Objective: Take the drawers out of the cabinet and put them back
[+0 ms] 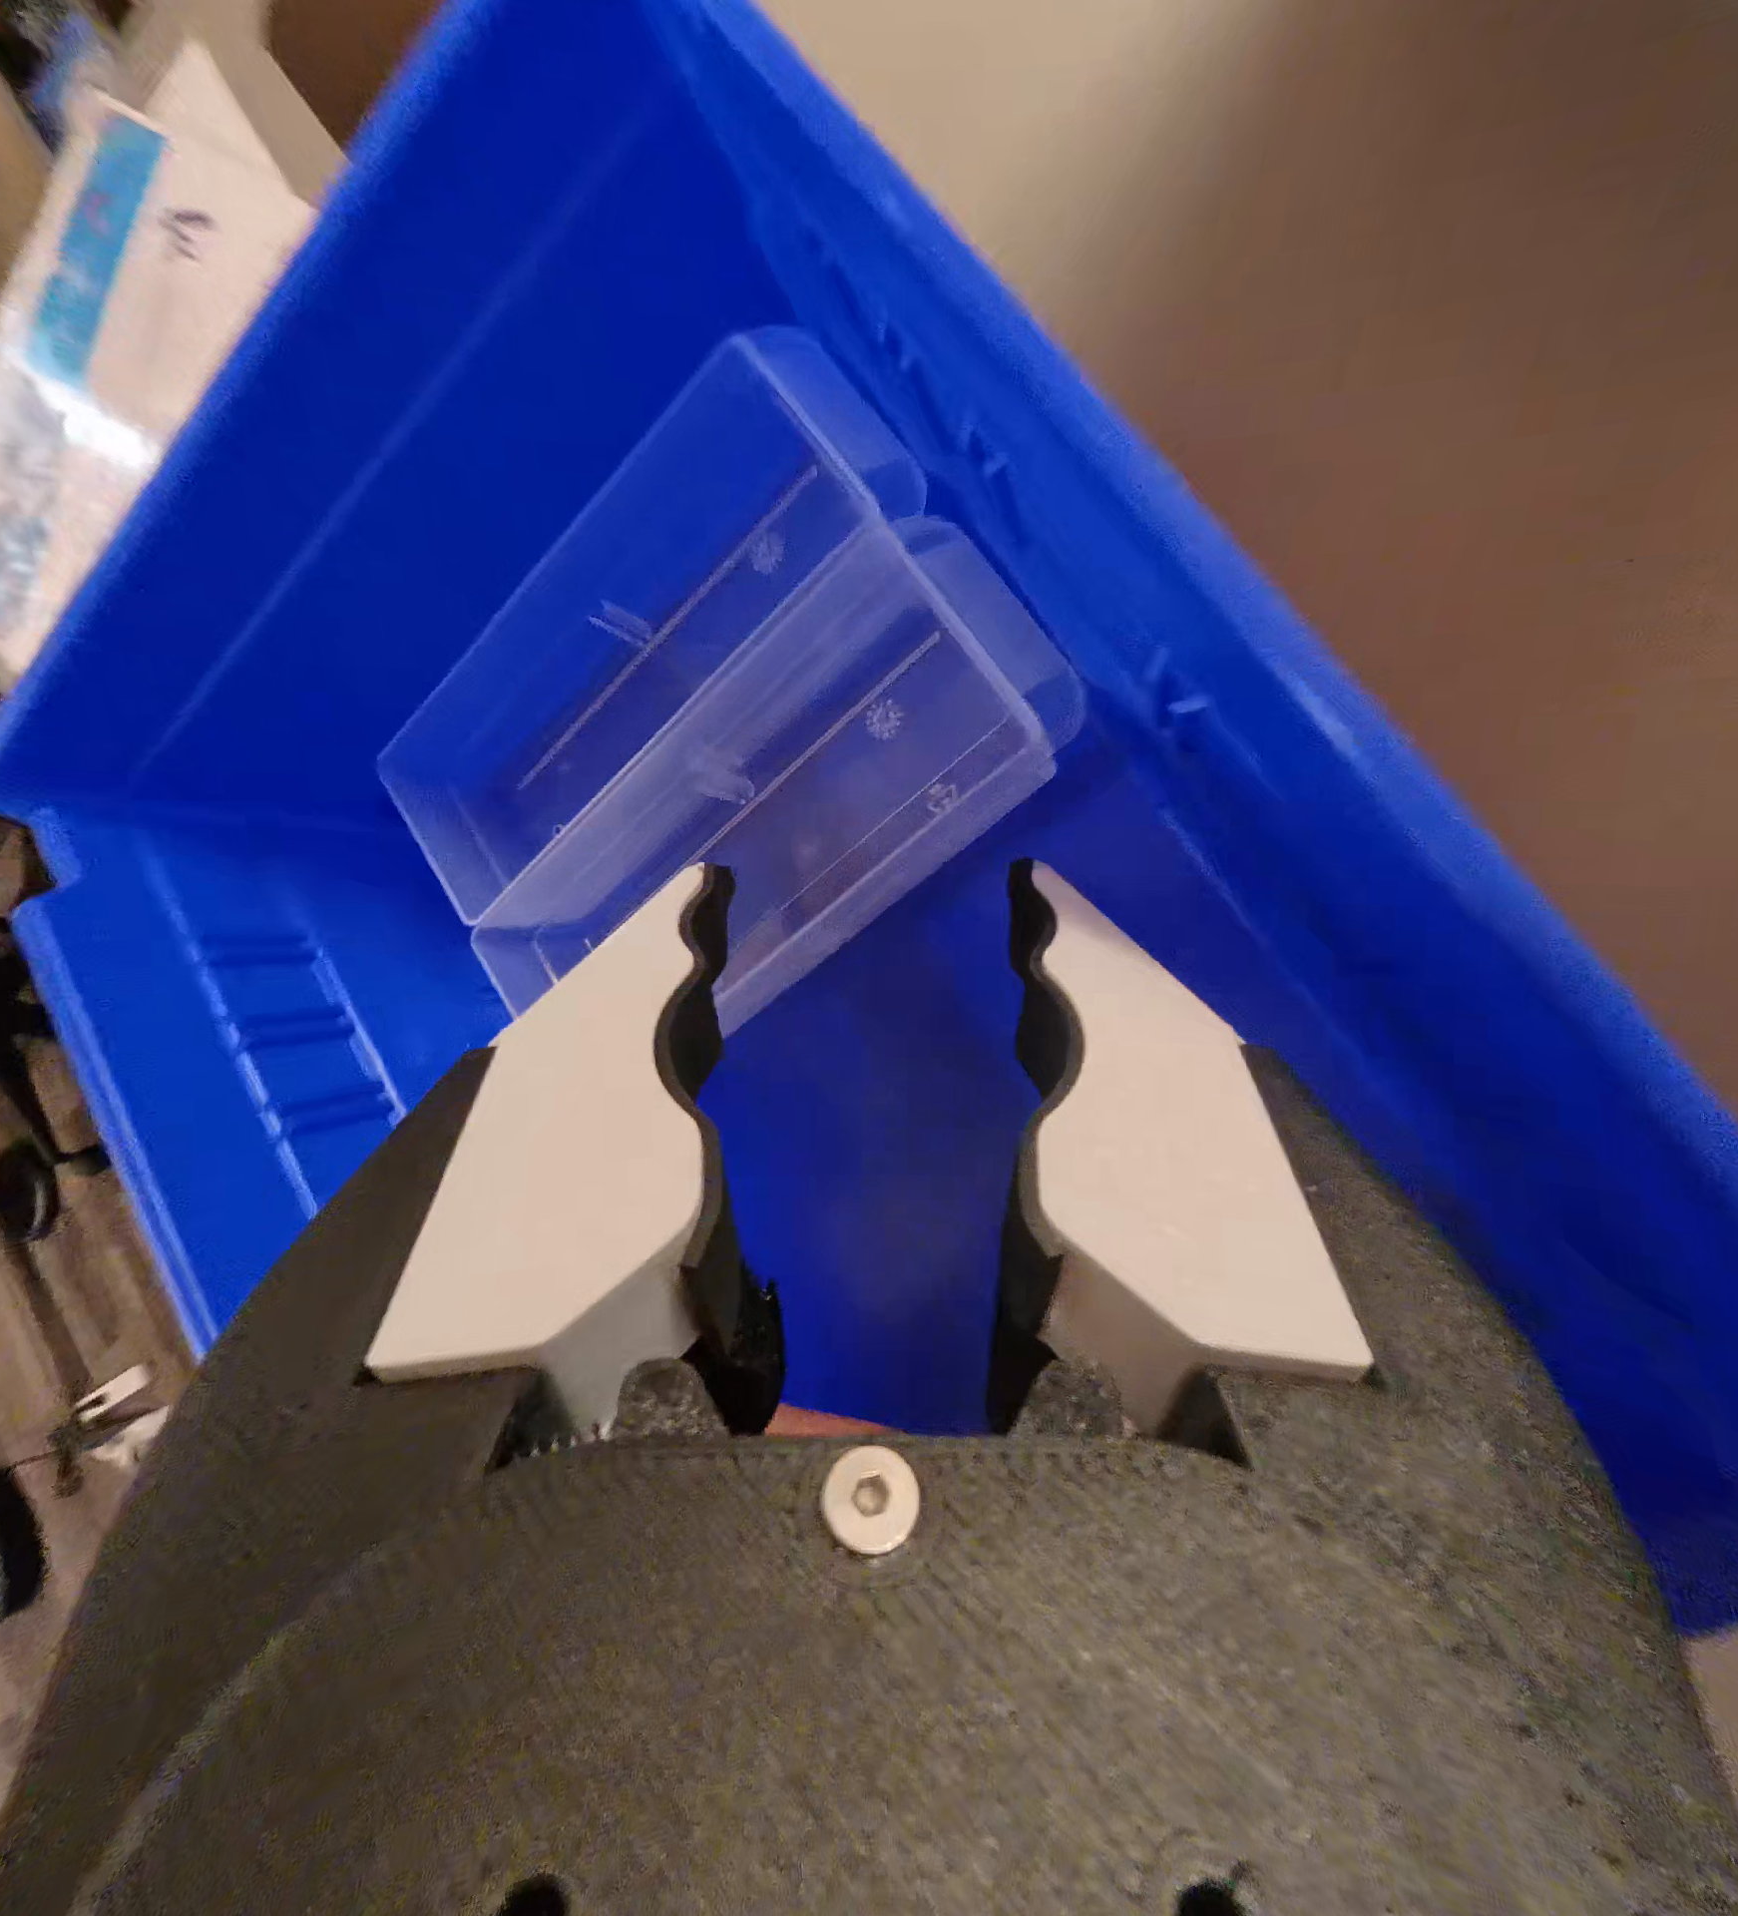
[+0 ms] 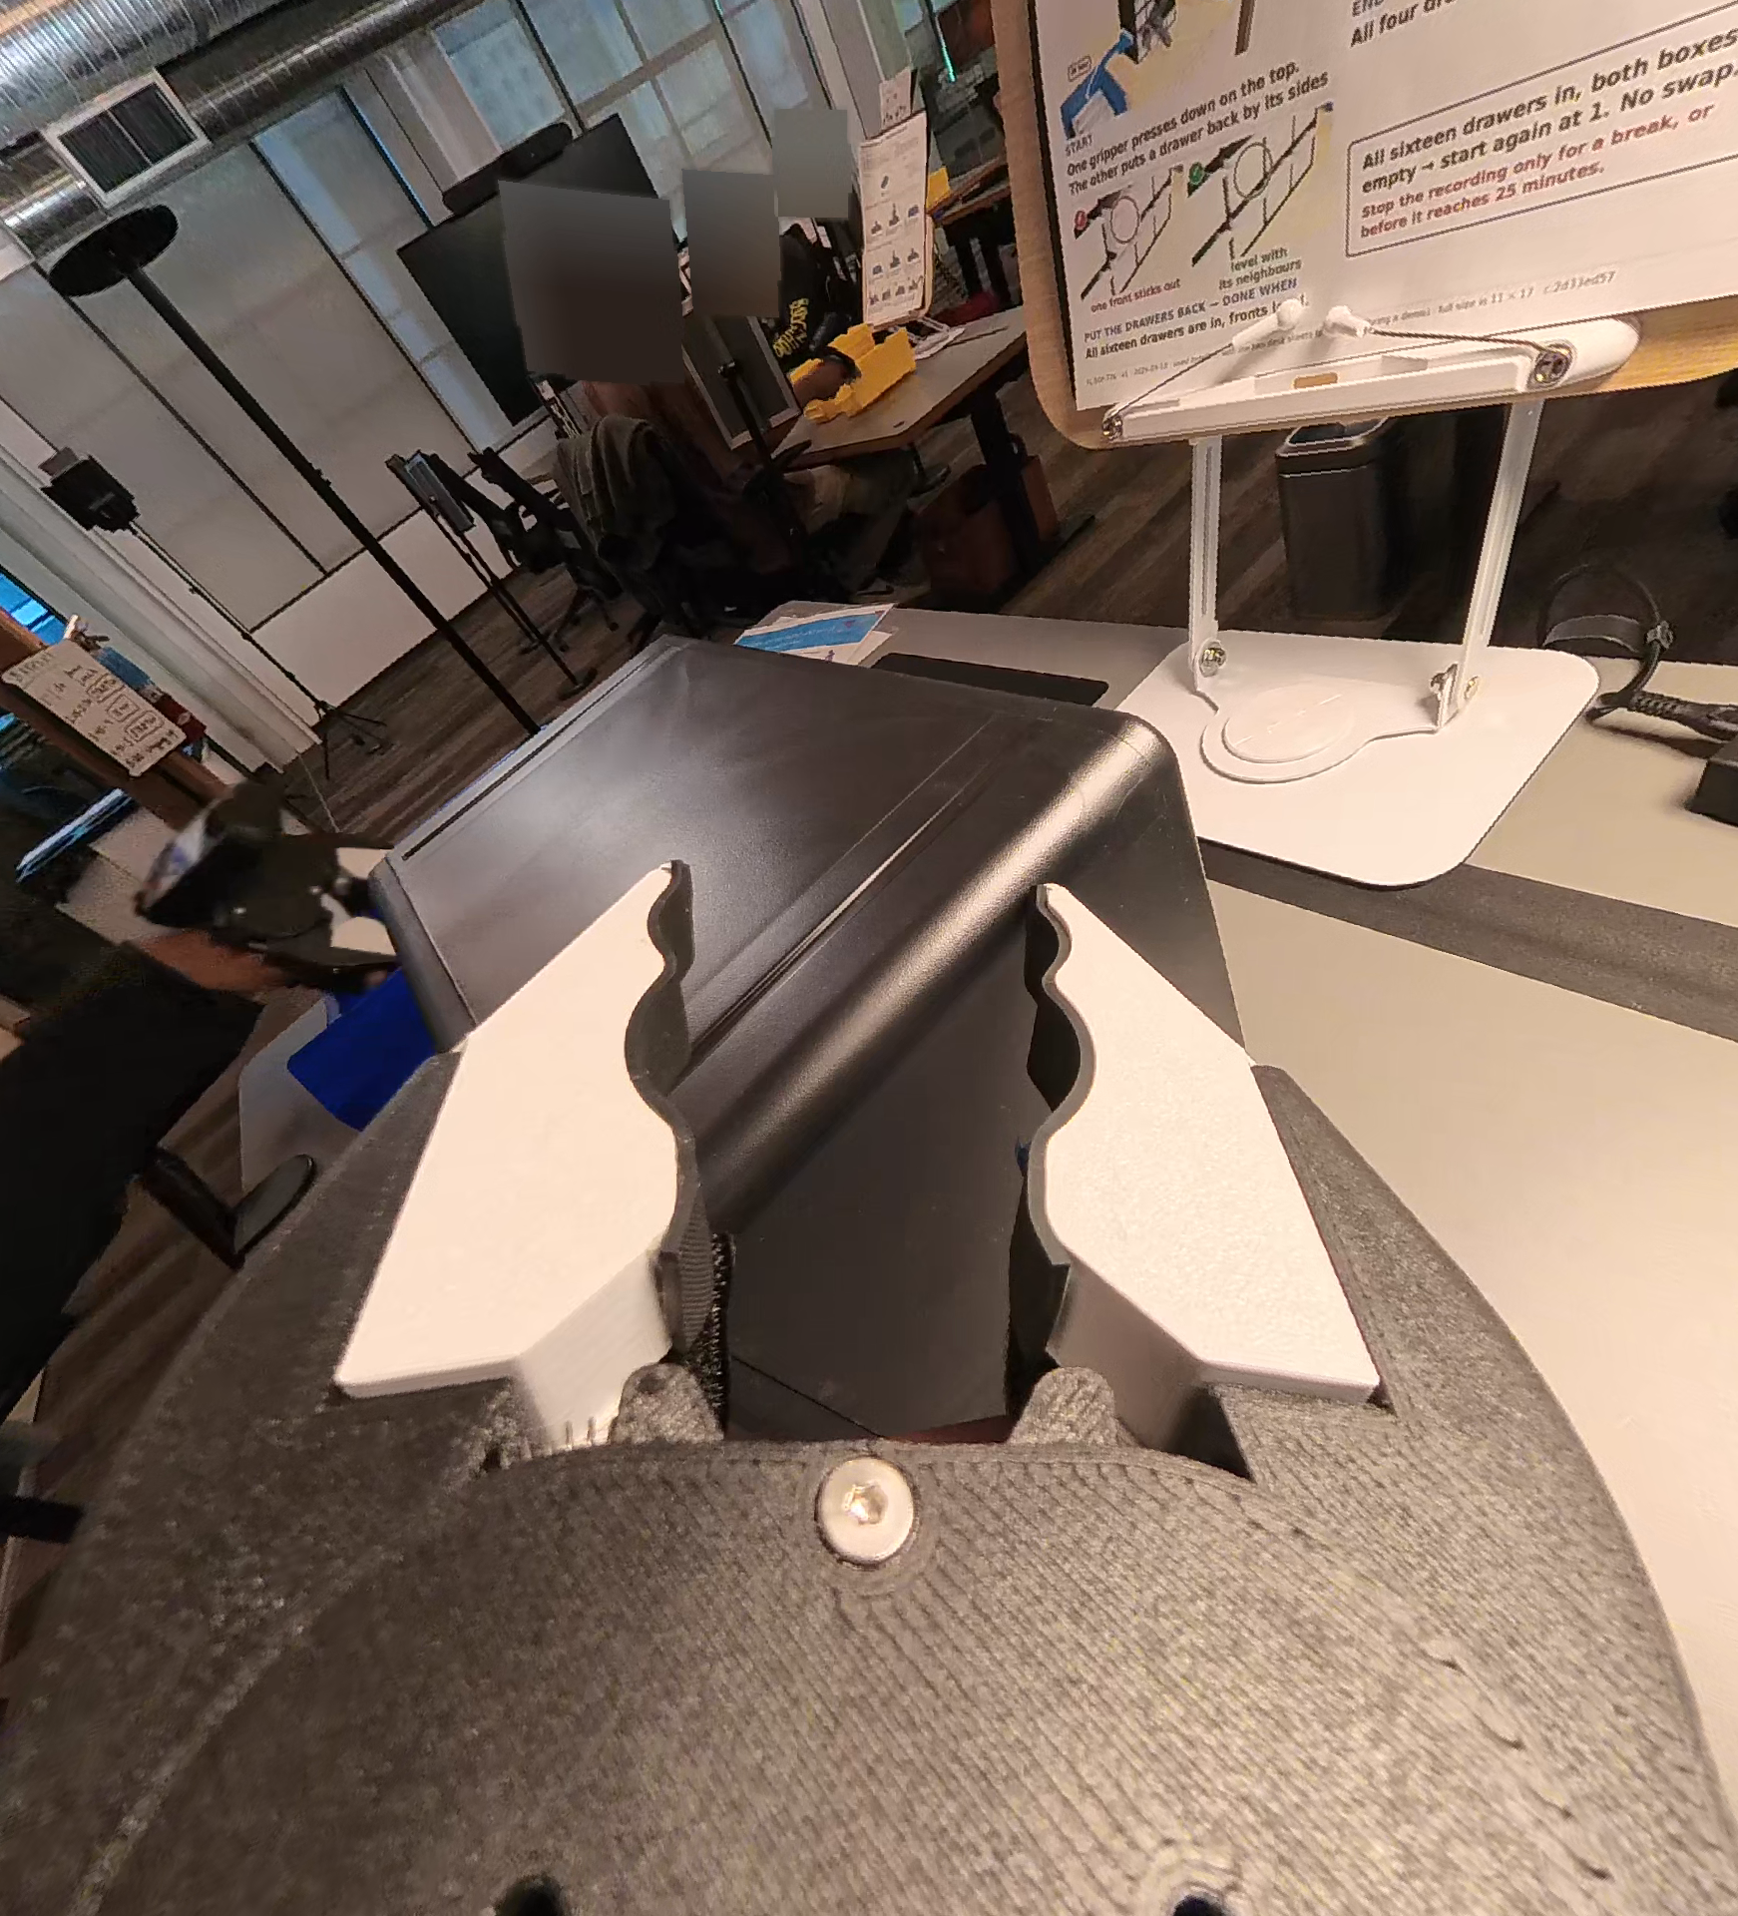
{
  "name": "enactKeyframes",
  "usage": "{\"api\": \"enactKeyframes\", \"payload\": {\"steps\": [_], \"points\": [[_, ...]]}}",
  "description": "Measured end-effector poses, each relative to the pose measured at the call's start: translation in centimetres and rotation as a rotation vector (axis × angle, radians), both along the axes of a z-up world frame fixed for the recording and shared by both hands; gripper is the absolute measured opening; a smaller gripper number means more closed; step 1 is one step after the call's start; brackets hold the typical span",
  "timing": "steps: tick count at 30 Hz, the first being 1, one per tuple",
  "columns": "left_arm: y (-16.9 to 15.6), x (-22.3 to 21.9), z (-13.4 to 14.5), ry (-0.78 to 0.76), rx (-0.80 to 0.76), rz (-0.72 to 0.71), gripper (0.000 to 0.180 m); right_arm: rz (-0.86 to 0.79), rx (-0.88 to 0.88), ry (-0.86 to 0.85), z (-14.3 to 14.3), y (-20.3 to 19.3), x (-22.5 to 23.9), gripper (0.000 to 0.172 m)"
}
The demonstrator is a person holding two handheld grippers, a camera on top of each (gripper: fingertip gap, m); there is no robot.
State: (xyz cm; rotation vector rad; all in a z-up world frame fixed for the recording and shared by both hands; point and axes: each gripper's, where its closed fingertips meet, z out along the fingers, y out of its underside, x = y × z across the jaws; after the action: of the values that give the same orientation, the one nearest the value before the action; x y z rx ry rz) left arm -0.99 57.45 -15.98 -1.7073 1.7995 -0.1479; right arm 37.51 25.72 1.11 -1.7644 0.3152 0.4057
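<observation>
Two clear, thin-walled plastic drawers (image 1: 730, 664) lying side by side in blue plastic bin (image 1: 326, 581): likely light, rigid, slick; best pinched across side walls. Left gripper (image 1: 870, 902) spread, empty, above them. Right gripper (image 2: 855, 902) spread over black plastic cabinet (image 2: 792, 819) on counter (image 2: 1528, 1192).

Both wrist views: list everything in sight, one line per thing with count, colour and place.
Bin: one, blue, under the left gripper.
Drawers: two, clear plastic, side by side in the bin, empty.
Cabinet: one, black, on the table, under the right gripper.
Table: one, grey, with a dark strip across it.
Document stand: one, white base, behind the cabinet, holding a printed sheet.
Left gripper: white fingers, open, above the bin, holding nothing.
Right gripper: white fingers, open, over the cabinet top.
</observation>
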Motion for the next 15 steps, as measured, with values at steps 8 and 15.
{"api": "enactKeyframes", "payload": {"steps": [8,15], "points": [[1.9,-0.7,-4.9,0.308,0.075,-0.099,0.01,0.01,-0.004,-0.012,-0.1,-0.1,-0.1,0.066],[-0.6,-4.0,0.5,0.272,0.207,-0.078,0.001,0.019,-0.009,-0.021,-0.1,-0.1,0.0,0.066]]}}
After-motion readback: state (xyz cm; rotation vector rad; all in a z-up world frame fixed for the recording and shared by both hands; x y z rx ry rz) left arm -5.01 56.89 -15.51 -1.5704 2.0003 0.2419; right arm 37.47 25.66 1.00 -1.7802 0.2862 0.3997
